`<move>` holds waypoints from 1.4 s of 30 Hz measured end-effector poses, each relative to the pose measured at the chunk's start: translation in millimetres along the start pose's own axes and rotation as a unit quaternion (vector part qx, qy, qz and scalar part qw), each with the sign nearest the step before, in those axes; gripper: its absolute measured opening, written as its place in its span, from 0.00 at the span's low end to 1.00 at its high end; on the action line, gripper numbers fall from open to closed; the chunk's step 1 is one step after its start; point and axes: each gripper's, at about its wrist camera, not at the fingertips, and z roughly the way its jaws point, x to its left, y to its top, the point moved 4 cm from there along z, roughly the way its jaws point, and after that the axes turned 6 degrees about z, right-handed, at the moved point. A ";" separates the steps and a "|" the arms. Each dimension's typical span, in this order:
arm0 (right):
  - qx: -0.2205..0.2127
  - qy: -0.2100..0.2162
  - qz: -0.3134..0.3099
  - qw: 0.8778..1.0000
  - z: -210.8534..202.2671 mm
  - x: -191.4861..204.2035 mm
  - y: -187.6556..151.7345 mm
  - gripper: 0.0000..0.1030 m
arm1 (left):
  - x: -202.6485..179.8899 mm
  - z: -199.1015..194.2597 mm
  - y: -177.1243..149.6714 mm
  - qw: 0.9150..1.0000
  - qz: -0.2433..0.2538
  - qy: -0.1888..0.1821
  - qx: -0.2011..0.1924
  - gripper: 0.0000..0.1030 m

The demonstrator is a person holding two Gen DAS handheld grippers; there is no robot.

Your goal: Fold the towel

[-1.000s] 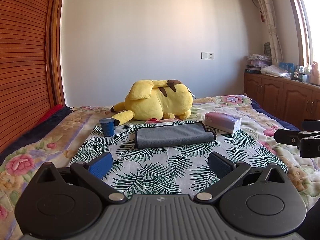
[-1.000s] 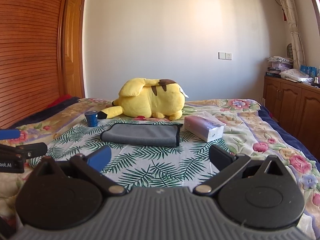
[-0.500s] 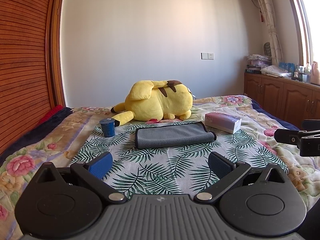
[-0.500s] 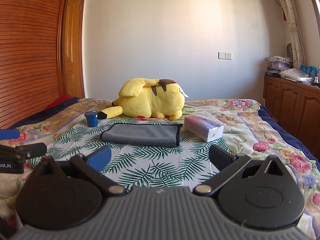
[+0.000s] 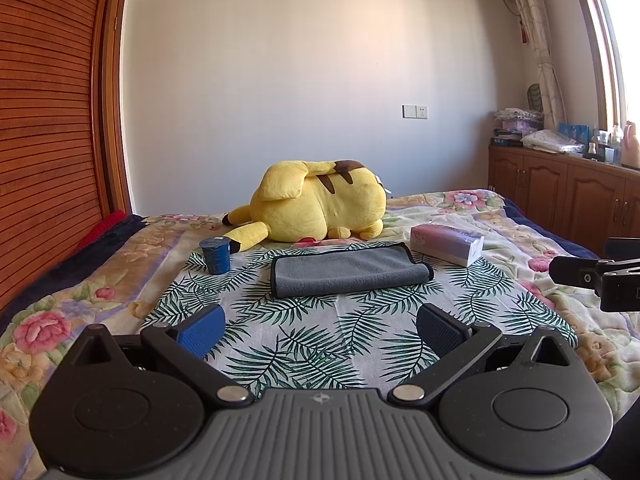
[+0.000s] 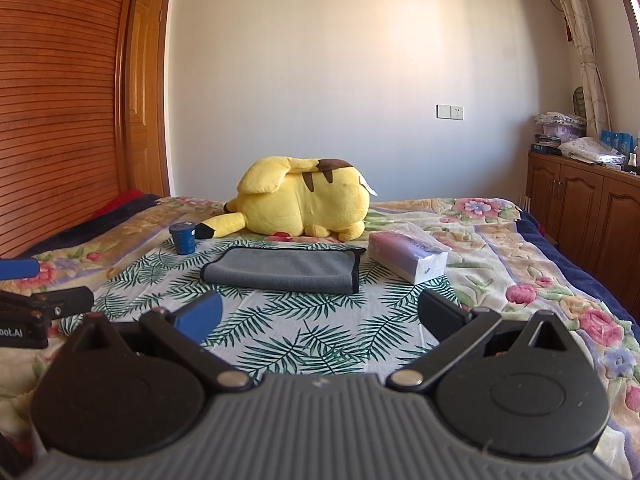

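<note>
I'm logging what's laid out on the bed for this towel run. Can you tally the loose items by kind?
Towels: 1, gray towel
Plush toys: 1, yellow plush
Cups: 1, blue cup
Tissue packs: 1, tissue pack
Total: 4

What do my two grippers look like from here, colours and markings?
Both match: a grey ribbed body, two black round discs with silver pivot pins, and black linkage arms ending in blue ribbed pads. The left gripper shows a small cross logo; seen from the right gripper, its side carries white lettering ending "oot.AI".
</note>
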 end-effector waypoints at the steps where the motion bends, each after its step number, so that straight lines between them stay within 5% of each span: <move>1: 0.000 0.000 0.000 1.000 0.0 0.0 0.0 1.00 | 0.0 0.0 0.0 1.000 0.000 0.000 0.000 0.84; 42: -0.001 0.000 0.000 1.000 0.4 -0.3 0.2 1.00 | 4.2 -1.0 -0.3 1.000 0.003 0.002 0.000 0.84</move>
